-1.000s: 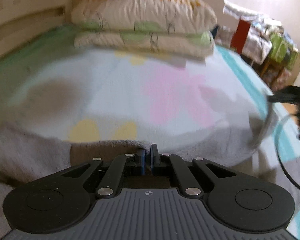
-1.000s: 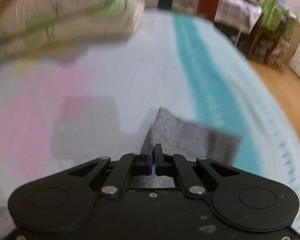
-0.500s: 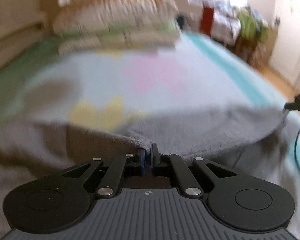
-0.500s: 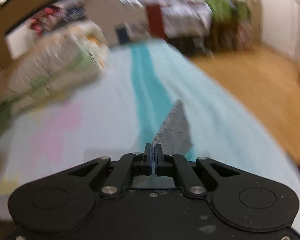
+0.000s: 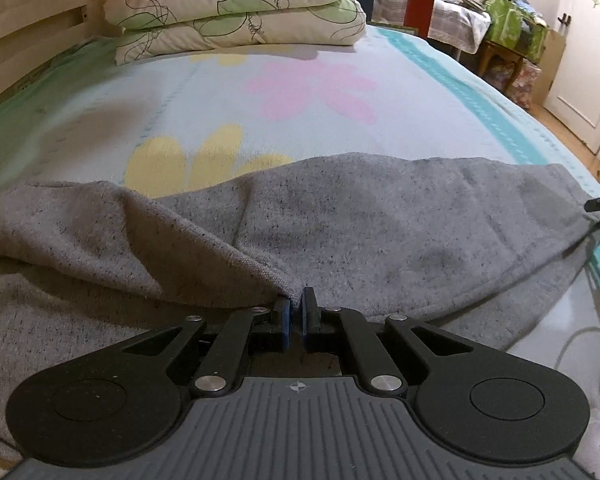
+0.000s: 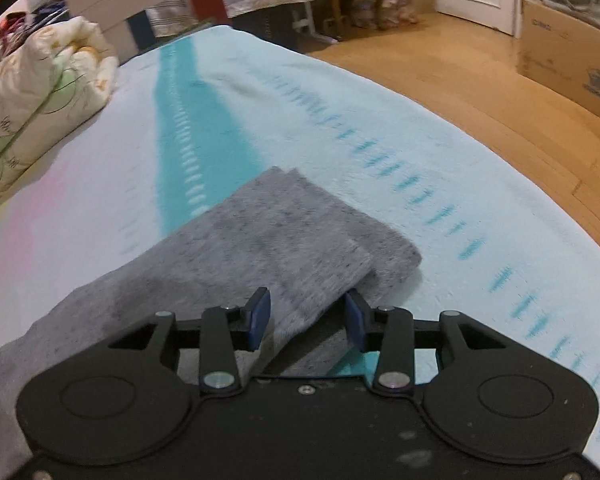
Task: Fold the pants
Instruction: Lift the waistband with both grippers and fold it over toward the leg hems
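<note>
Right tool point(image 6: 307, 320) jaws just opened; fuzzy grey pants point(image 6: 268, 248) now flat.

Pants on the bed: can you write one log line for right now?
pants: grey, folded over on bed | left hand-held gripper: shut on pants edge | right hand-held gripper: just opened, pants between pads

A: What do the two tools look like?
B: The left gripper point(image 5: 295, 312): matte black linkage arms, silver pivot screws, blue finger pads, ribbed grey housing with a small crosshair mark.
A: And the right gripper point(image 6: 306, 322)?
B: Same black linkages, scuffed plain black housing.
</note>
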### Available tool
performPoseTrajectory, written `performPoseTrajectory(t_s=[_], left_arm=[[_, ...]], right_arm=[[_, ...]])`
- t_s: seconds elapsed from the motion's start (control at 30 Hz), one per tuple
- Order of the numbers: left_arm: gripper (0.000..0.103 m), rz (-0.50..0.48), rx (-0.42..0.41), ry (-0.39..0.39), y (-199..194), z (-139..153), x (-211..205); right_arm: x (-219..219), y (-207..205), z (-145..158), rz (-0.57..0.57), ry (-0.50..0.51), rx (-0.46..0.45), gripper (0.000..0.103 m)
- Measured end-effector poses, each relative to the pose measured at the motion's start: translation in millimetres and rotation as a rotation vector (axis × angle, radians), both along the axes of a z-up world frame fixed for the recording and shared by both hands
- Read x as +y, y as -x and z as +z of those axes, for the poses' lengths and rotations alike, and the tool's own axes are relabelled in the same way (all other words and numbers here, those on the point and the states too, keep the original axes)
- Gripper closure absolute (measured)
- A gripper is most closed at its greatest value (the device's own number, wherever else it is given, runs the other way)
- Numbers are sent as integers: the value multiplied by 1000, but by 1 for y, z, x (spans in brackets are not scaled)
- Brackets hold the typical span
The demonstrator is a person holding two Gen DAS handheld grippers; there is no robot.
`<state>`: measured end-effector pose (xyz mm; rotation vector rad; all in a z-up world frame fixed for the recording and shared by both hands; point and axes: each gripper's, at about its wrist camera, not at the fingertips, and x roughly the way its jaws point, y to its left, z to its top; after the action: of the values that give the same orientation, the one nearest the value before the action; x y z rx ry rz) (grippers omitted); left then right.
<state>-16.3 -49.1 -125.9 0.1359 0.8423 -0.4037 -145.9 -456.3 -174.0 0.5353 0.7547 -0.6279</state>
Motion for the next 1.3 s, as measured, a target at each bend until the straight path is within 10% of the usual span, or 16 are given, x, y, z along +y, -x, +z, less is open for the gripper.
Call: performPoseTrajectory(t_s=[0.1,0.17,0.4,0.77,1.3], left_arm=[[98,-4,-4,-3,1,-1,3],[98,-10,-37,2,3,4,5],[98,-97,-284,46,31,44,11],[93,-112,108,-46,24,-29,-2],[93,-110,156,14,28,-21,4]], right_arm=[[2,-2,1,-7,10,-19,66],[4,-7,4,6,33,-22,95],[28,-16,67,136,235,-152,95],[-4,-11,-6,74,162,120,95],[7,-15,-6,97,249,160,96]])
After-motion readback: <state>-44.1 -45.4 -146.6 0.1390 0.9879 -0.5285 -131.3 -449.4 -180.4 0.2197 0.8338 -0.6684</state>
